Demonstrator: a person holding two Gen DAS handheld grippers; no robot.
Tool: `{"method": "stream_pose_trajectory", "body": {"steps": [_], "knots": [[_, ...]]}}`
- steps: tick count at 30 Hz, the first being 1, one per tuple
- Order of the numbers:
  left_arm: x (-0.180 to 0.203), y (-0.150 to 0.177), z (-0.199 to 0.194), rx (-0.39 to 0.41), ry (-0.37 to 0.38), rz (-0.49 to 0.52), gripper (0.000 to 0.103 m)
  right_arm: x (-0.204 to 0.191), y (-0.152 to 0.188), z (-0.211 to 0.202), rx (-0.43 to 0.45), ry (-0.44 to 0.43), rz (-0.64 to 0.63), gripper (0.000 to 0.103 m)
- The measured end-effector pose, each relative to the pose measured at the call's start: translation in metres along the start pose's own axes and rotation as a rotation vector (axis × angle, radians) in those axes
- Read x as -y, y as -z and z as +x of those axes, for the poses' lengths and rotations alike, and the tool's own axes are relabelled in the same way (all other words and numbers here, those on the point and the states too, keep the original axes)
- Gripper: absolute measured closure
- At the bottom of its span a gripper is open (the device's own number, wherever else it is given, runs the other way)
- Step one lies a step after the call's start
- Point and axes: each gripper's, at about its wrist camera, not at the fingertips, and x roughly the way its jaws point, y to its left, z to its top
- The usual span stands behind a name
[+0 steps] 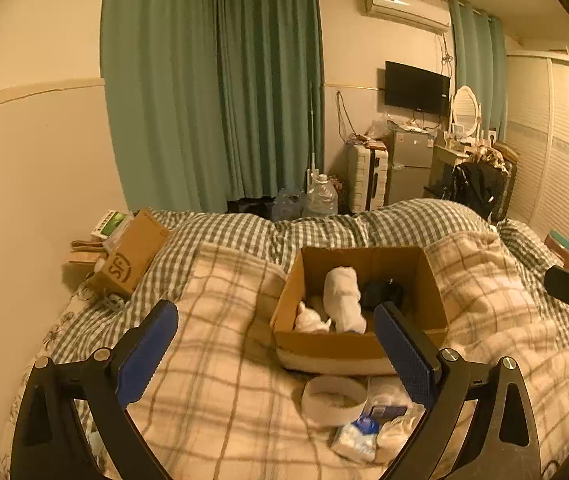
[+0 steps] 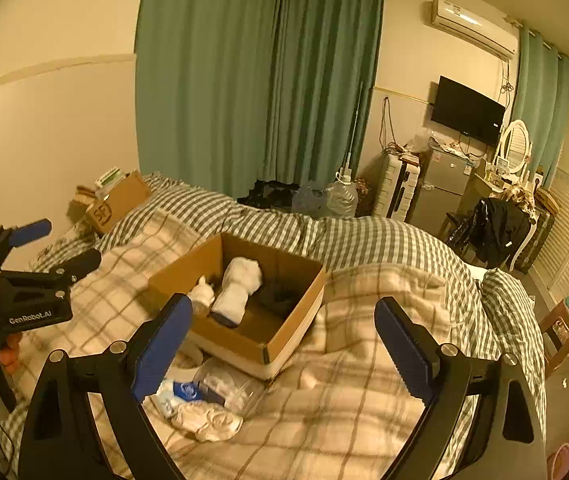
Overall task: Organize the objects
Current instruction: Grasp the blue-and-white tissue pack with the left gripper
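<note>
Low in both views, the left gripper point(image 1: 276, 344) and right gripper point(image 2: 282, 340) are spread wide, holding nothing. Just beyond the fingers, lower centre, lie a white band point(image 1: 334, 400) and what may be bagged cloths point(image 2: 204, 420). Further back, mid-frame, the open cardboard box point(image 1: 360, 348) holds a white roll point(image 1: 342, 298) and dark item point(image 1: 382, 292).

Both wrist views look forward and downward over the bed point(image 1: 212, 360) toward the curtains point(image 1: 212, 80) at 12 o'clock. The left wrist view sits close behind the cardboard box point(image 1: 358, 344), which lies at 1 o'clock. The right wrist view stands farther right, box point(image 2: 284, 344) at 11 o'clock. Both views share box, bed and far wall.
</note>
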Motion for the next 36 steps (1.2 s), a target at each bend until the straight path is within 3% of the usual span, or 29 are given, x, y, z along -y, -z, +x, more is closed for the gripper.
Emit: {"method": "stream_pose_trajectory", "body": {"steps": [8, 15, 19, 22, 26, 28, 29, 30, 32, 36], "knots": [[0.002, 0.061, 0.016, -0.055, -0.040, -0.007, 0.002, -0.022, 0.053, 0.039, -0.071, -0.024, -0.009, 0.010], [0.020, 0.098, 0.049, -0.174, -0.014, 0.036, 0.002, -0.023, 0.092, 0.087, -0.197, -0.011, -0.005, 0.010], [0.037, 0.118, 0.064, -0.239, 0.028, 0.074, 0.002, -0.019, 0.103, 0.098, -0.226, 0.027, -0.016, 0.010], [0.053, 0.132, 0.077, -0.299, 0.050, 0.127, 0.003, -0.014, 0.107, 0.102, -0.243, 0.004, 0.008, 0.010], [0.069, 0.146, 0.093, -0.377, 0.126, 0.185, 0.011, -0.013, 0.111, 0.105, -0.257, -0.014, 0.025, 0.010], [0.074, 0.151, 0.102, -0.418, 0.129, 0.202, 0.016, -0.013, 0.111, 0.106, -0.259, -0.023, 0.026, 0.010], [0.075, 0.153, 0.105, -0.430, 0.136, 0.206, 0.020, -0.014, 0.112, 0.106, -0.261, -0.027, 0.026, 0.010], [0.075, 0.154, 0.107, -0.440, 0.156, 0.206, 0.031, -0.013, 0.113, 0.107, -0.265, -0.031, 0.028, 0.010], [0.074, 0.153, 0.105, -0.436, 0.190, 0.198, 0.046, -0.013, 0.114, 0.109, -0.273, -0.036, 0.033, 0.010], [0.068, 0.149, 0.091, -0.414, 0.210, 0.167, 0.051, -0.015, 0.117, 0.112, -0.294, -0.058, 0.035, 0.010]]}}
